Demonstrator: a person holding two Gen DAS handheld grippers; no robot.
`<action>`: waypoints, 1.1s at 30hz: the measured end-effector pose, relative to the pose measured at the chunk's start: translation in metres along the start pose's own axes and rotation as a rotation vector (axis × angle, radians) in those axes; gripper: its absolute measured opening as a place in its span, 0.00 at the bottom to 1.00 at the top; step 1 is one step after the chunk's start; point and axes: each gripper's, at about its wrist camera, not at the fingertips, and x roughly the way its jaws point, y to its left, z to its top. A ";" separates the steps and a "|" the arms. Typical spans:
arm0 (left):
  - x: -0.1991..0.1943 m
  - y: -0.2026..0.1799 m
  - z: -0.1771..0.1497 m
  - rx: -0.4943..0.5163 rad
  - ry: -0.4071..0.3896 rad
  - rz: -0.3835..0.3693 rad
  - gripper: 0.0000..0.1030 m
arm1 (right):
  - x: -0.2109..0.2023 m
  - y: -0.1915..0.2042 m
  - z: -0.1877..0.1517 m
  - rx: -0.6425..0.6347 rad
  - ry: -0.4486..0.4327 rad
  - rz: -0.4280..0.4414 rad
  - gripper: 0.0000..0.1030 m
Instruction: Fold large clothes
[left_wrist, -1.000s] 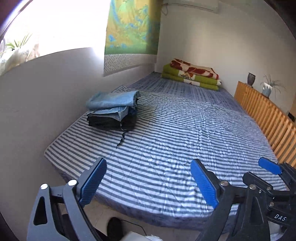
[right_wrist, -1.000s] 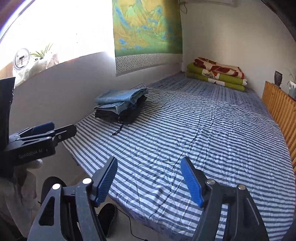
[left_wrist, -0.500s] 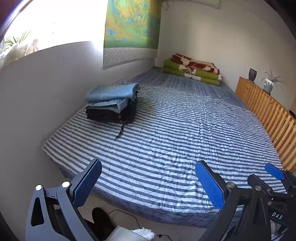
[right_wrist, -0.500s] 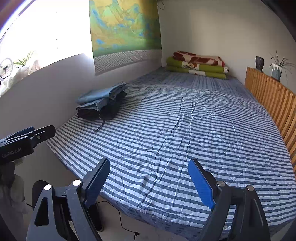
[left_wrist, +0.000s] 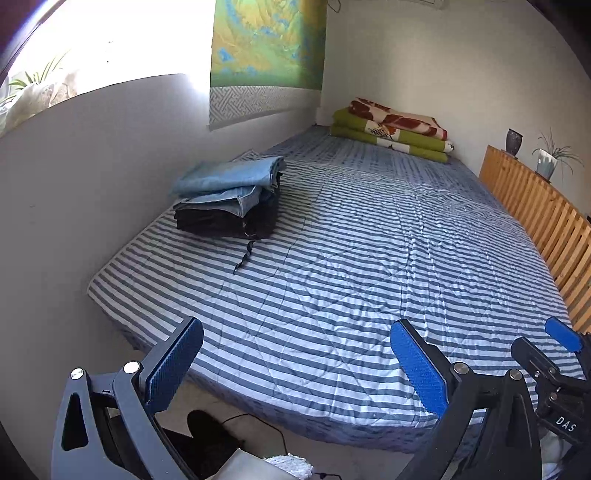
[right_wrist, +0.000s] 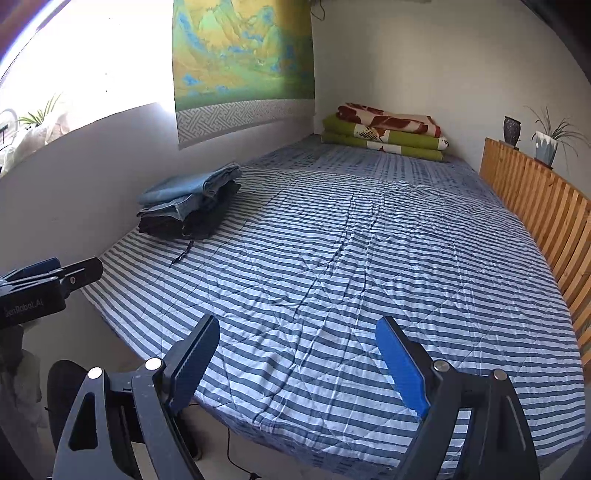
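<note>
With left gripper (left_wrist: 295, 363) and right gripper (right_wrist: 297, 362) both wide and empty, take the soft, heavy folded clothes stack (left_wrist: 229, 199) at ten o'clock by its thick folded edges.

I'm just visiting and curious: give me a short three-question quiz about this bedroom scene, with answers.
1. True or false: the left claw grips a garment.
2. What tops the folded clothes pile: A) black trousers, B) light blue denim, C) a green blanket?
3. Fill in: the folded blankets lie at the bed's far ____, by the wall.

Key:
1. False; both it and the right claw are open and empty above the striped bed cover.
2. B.
3. End.
</note>
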 end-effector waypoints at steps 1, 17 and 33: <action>0.001 -0.001 -0.001 0.000 0.002 -0.001 1.00 | 0.001 0.000 -0.001 -0.001 0.000 -0.003 0.81; 0.012 -0.005 -0.002 0.008 0.004 -0.001 1.00 | 0.003 -0.007 -0.004 0.020 0.008 -0.003 0.81; 0.019 -0.004 -0.003 0.021 0.008 -0.005 1.00 | 0.005 -0.008 -0.007 0.015 0.016 -0.004 0.81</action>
